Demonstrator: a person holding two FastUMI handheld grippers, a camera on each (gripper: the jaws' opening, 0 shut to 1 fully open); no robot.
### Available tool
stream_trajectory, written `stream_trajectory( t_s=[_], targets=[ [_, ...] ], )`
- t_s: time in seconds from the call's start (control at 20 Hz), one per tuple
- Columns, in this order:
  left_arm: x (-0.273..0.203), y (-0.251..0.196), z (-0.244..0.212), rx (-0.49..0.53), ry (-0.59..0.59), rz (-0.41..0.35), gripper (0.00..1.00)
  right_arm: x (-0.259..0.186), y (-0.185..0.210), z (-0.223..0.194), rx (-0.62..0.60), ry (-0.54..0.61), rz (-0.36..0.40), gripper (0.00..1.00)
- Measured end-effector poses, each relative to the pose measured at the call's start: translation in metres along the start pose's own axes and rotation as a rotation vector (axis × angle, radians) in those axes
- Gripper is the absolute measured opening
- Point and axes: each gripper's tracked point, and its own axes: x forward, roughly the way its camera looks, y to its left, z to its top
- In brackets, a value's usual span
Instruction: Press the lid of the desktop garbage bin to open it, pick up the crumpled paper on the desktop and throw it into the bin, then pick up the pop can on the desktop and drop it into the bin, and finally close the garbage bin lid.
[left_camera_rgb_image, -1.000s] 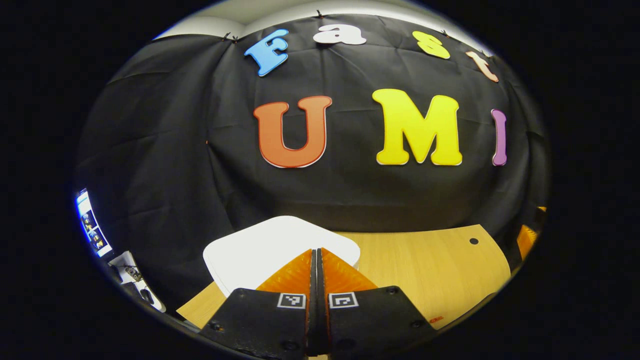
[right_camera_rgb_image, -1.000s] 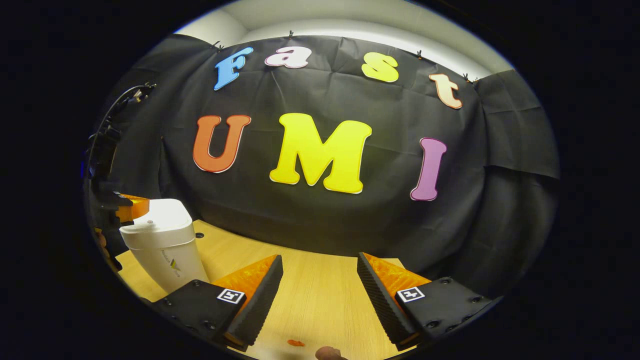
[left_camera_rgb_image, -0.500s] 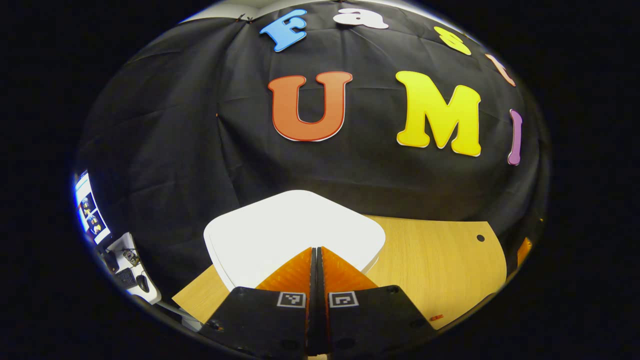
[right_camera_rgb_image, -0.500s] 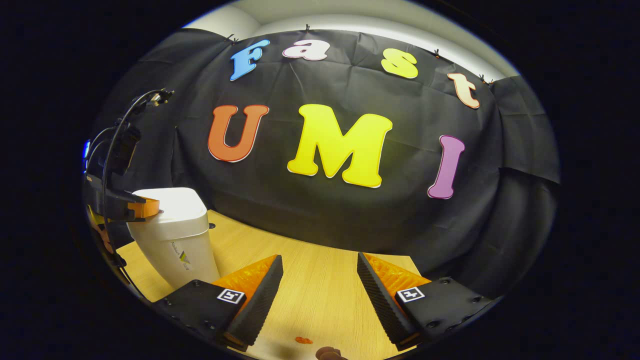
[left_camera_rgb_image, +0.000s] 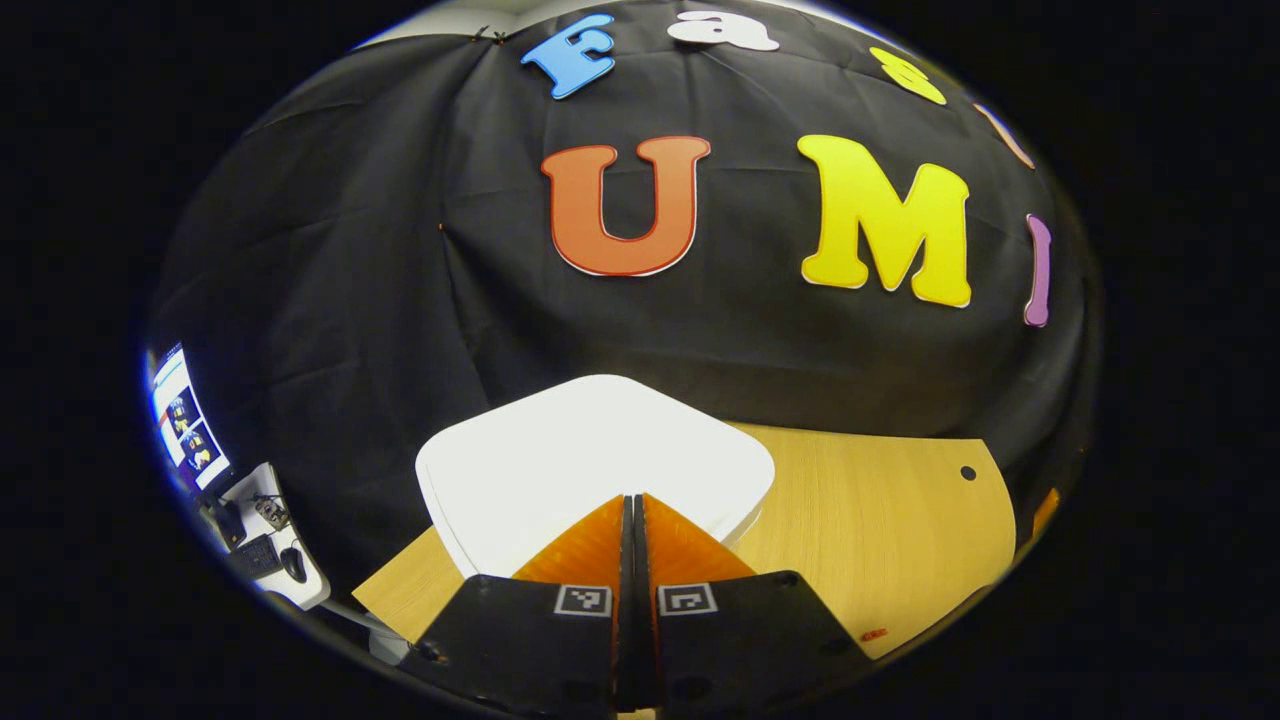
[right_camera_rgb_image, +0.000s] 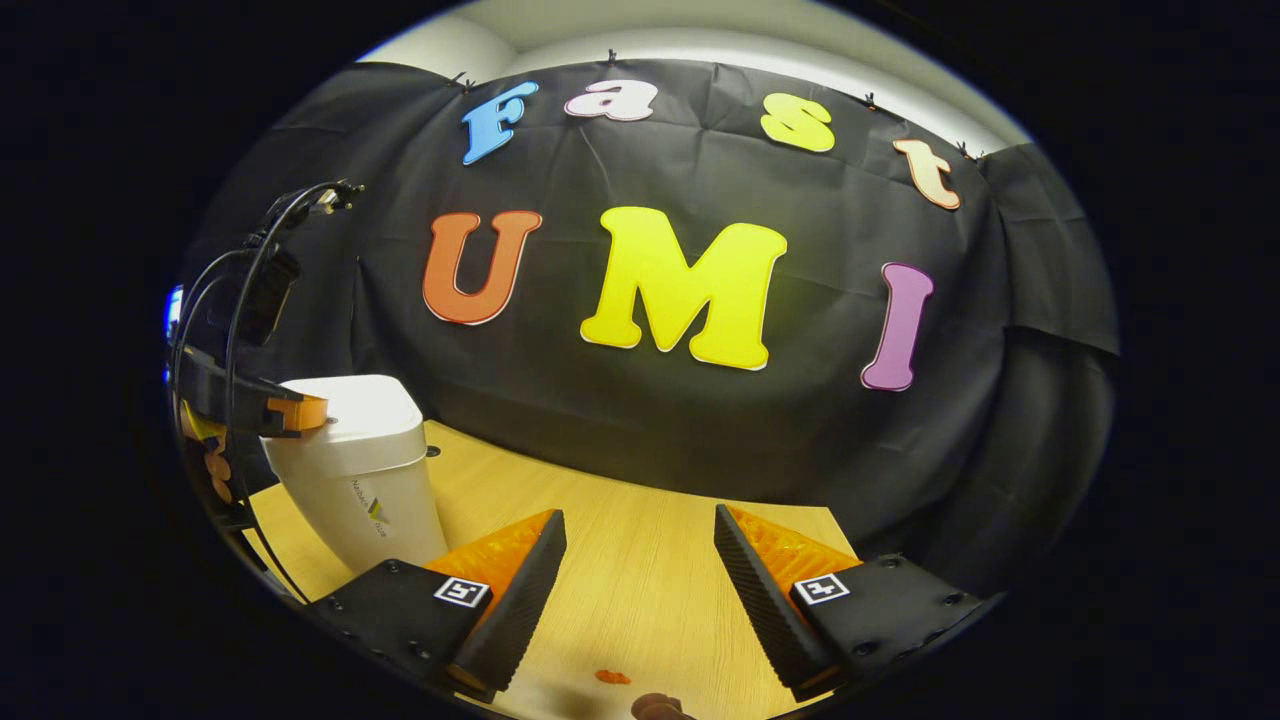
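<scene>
The left gripper (left_camera_rgb_image: 633, 510) has its fingers pressed together, empty, tips over the near edge of the bin's lid (left_camera_rgb_image: 600, 450). The white bin (right_camera_rgb_image: 350, 470) stands on the table (right_camera_rgb_image: 640, 580) near the black cloth, lid down. The right gripper (right_camera_rgb_image: 638, 570) hangs over bare table right of the bin, fingers spread wide, empty

A lab-style recording booth: black cloth wall (right_camera_rgb_image: 640, 420) behind a wooden desktop (right_camera_rgb_image: 640, 580), computer monitor (left_camera_rgb_image: 180, 420) alongside.
</scene>
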Motion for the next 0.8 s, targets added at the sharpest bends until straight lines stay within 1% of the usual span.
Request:
stream_trajectory(
  t_s=[0.2,0.25,0.3,0.35,0.4,0.5,0.65,0.75,0.8],
  targets=[
    [-0.012,-0.006,0.016,0.026,-0.053,0.001,0.03,-0.006,-0.011,-0.005,0.021,0.003,-0.01,0.94],
    [-0.009,-0.006,0.014,0.018,-0.041,0.003,0.03,-0.007,-0.014,-0.006,0.03,0.006,-0.012,0.94],
    [-0.007,-0.008,0.006,-0.003,-0.005,-0.002,0.03,-0.008,-0.017,-0.007,0.039,0.009,-0.015,0.94],
    [-0.005,-0.003,-0.001,-0.025,0.027,0.012,0.03,-0.009,-0.019,-0.009,0.045,0.01,-0.017,0.94],
    [-0.003,0.0,-0.004,-0.033,0.039,0.022,0.03,-0.01,-0.021,-0.008,0.049,0.009,-0.02,0.94],
    [-0.002,-0.001,-0.006,-0.045,0.049,0.018,0.03,-0.012,-0.024,-0.006,0.054,0.002,-0.022,0.94],
    [0.0,-0.005,-0.01,-0.039,0.085,-0.009,0.03,-0.016,-0.026,-0.009,0.056,-0.001,-0.023,0.94],
    [0.0,-0.006,-0.009,-0.066,0.084,-0.015,0.03,-0.018,-0.024,-0.01,0.061,-0.003,-0.019,0.94],
    [0.001,-0.006,-0.007,-0.03,0.086,-0.018,0.04,-0.019,-0.025,-0.01,0.066,-0.005,-0.019,0.94]
  ],
)
